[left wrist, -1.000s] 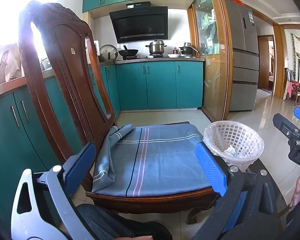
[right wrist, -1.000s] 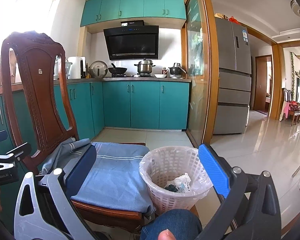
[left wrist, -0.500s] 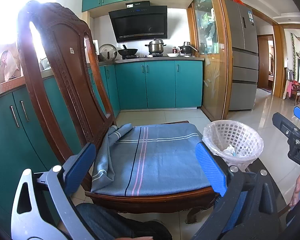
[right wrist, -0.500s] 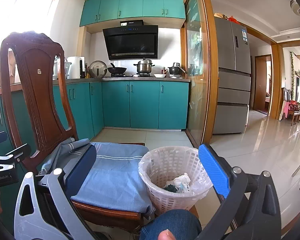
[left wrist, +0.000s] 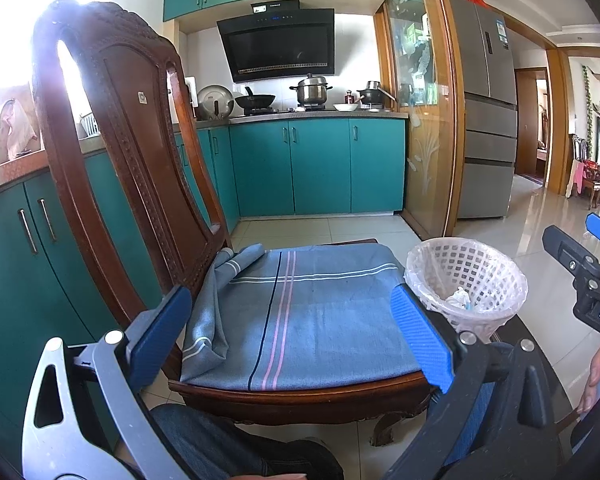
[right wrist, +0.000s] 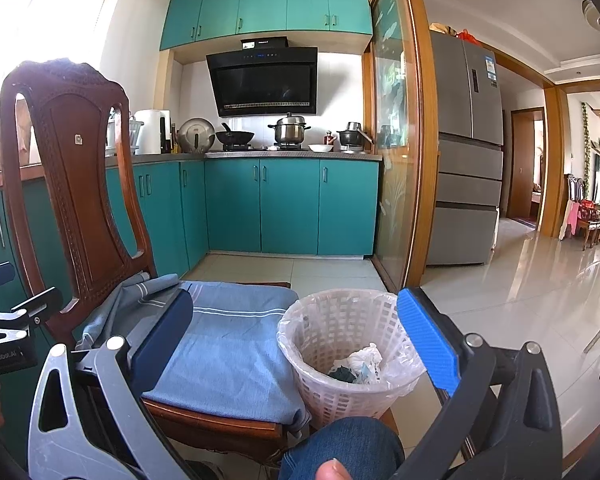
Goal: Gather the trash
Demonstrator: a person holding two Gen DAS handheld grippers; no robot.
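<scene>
Almost nothing has changed over the last second — our left gripper [left wrist: 292, 332] has drifted only a touch, so the wooden chair [left wrist: 132, 152] sits a shade differently in its view, and our right gripper [right wrist: 296, 344] holds the same framing it had. Both pairs of blue fingers stand wide apart with nothing between them. We read this stillness as the collecting being finished or paused: the white basket [right wrist: 340, 344], lined with a clear bag, stands on the floor just beside the chair's seat, and the trash [right wrist: 360, 364] — crumpled white paper and some darker scraps — lies at its bottom. No loose litter shows on the seat next to the basket; only the blue striped cloth [left wrist: 300, 320] covers it, bunched where it meets the chair back. Beyond the basket run pale glossy tiles, teal cabinets [right wrist: 288, 204] with pots on the hob, and a grey fridge [right wrist: 468, 152] past a glass sliding door. Below the basket a denim knee [right wrist: 340, 444] shows.
</scene>
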